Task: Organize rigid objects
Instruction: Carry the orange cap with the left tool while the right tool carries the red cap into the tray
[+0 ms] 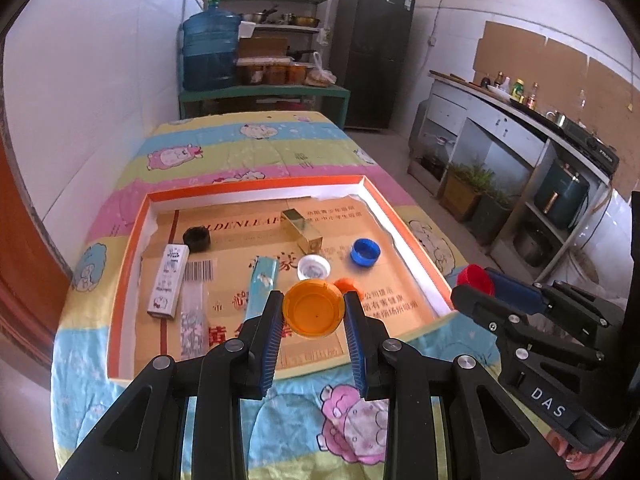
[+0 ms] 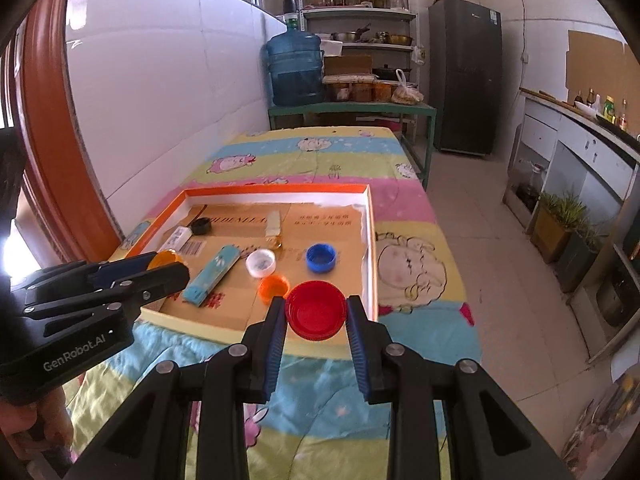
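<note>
Gripping a round orange plastic lid (image 1: pixel 313 309) between its ribbed blue pads (image 1: pixel 269 340), the left gripper (image 1: pixel 314 312) is holding it up over the near edge of the shallow orange-rimmed cardboard box (image 1: pixel 256 185). The lid's open, smooth hollow is facing the camera. The right gripper (image 2: pixel 316 314) is pinching a round red plastic cap (image 2: pixel 316 312) with a ridged rim, hollow side up, just by the box's near right corner. Both jaws are narrow, closed on their caps.

Lying inside the box are a blue cap (image 2: pixel 321 257), a white cap (image 2: pixel 260 263), a small orange cap (image 2: pixel 273 286), a black cap (image 1: pixel 196 238), a shiny gold block (image 1: pixel 302 230) and a long light-blue carton (image 2: pixel 212 274), its long side pointing slantwise toward the far right. A white carton (image 1: pixel 168 280) is lying beside it. The box is sitting on a table under a soft cartoon blanket (image 2: pixel 320 152).
</note>
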`<control>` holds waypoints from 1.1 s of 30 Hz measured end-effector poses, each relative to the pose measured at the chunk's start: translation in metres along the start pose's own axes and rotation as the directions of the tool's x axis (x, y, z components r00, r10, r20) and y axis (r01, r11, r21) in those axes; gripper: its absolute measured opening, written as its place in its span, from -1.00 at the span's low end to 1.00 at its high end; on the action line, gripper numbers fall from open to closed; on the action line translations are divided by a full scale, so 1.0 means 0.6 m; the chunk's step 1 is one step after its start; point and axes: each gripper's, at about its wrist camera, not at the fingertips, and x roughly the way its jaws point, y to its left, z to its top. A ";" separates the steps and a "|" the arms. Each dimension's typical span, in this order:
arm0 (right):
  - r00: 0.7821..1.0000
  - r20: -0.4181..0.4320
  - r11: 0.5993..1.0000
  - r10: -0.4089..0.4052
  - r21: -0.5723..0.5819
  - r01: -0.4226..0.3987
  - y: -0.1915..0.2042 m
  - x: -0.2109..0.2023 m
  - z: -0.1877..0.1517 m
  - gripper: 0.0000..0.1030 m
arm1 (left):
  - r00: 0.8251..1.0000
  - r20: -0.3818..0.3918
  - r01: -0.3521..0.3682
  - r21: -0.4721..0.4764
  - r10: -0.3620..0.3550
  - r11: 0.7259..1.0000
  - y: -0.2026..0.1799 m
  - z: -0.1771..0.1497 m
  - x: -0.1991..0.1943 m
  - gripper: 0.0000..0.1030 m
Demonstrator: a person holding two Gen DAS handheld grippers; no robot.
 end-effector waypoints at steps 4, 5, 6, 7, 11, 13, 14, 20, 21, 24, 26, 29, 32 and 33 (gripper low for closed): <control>1.000 0.008 1.000 -0.007 -0.017 0.008 -0.006 0.007 0.013 -0.41 | 1.000 -0.002 0.002 0.001 -0.002 1.000 0.000 0.010 0.010 -0.41; 1.000 0.010 1.000 -0.010 -0.026 0.010 -0.007 0.010 0.017 -0.41 | 1.000 -0.003 0.002 0.001 -0.002 1.000 -0.001 0.011 0.013 -0.41; 1.000 0.012 0.999 -0.016 -0.035 0.017 -0.007 0.012 0.019 -0.41 | 1.000 -0.006 0.004 0.000 -0.004 1.000 -0.001 0.014 0.017 -0.41; 1.000 0.014 0.999 -0.025 -0.045 0.025 -0.008 0.015 0.021 -0.41 | 1.000 -0.007 0.005 -0.001 -0.005 1.000 -0.001 0.016 0.020 -0.41; 1.000 0.010 0.998 -0.030 -0.051 0.030 -0.015 0.028 0.028 -0.41 | 1.000 -0.020 0.002 -0.002 -0.002 1.000 0.001 0.025 0.038 -0.41; 1.000 0.004 0.998 -0.030 -0.050 0.030 -0.019 0.038 0.032 -0.41 | 1.000 -0.030 0.002 -0.003 -0.002 1.000 0.003 0.028 0.047 -0.41; 1.000 0.003 0.998 -0.031 -0.051 0.031 -0.021 0.041 0.033 -0.41 | 0.999 -0.037 0.001 -0.003 -0.001 1.000 0.004 0.029 0.052 -0.41; 0.999 -0.025 0.998 -0.031 -0.058 0.029 -0.026 0.073 0.036 -0.41 | 0.996 -0.094 -0.007 0.008 0.008 1.000 0.008 0.029 0.090 -0.41; 0.999 -0.029 0.998 -0.030 -0.060 0.029 -0.026 0.078 0.037 -0.41 | 0.995 -0.101 -0.008 0.009 0.009 1.000 0.009 0.028 0.094 -0.41; 0.999 -0.041 0.997 -0.023 -0.068 0.021 -0.022 0.095 0.037 -0.41 | 0.992 -0.125 -0.013 0.014 0.014 1.000 0.012 0.024 0.110 -0.41; 0.999 -0.048 0.997 -0.020 -0.074 0.016 -0.021 0.104 0.037 -0.41 | 0.990 -0.142 -0.017 0.018 0.019 1.000 0.013 0.021 0.121 -0.41; 0.998 -0.065 0.996 -0.016 -0.087 0.010 -0.017 0.119 0.036 -0.41 | 0.985 -0.169 -0.023 0.027 0.027 0.999 0.013 0.015 0.136 -0.41; 0.997 -0.077 0.995 -0.013 -0.098 0.006 -0.016 0.130 0.034 -0.41 | 0.982 -0.187 -0.024 0.031 0.029 0.999 0.013 0.011 0.147 -0.41; 0.997 -0.081 0.995 -0.012 -0.101 0.004 -0.015 0.133 0.033 -0.41 | 0.981 -0.193 -0.024 0.031 0.030 0.999 0.013 0.010 0.150 -0.40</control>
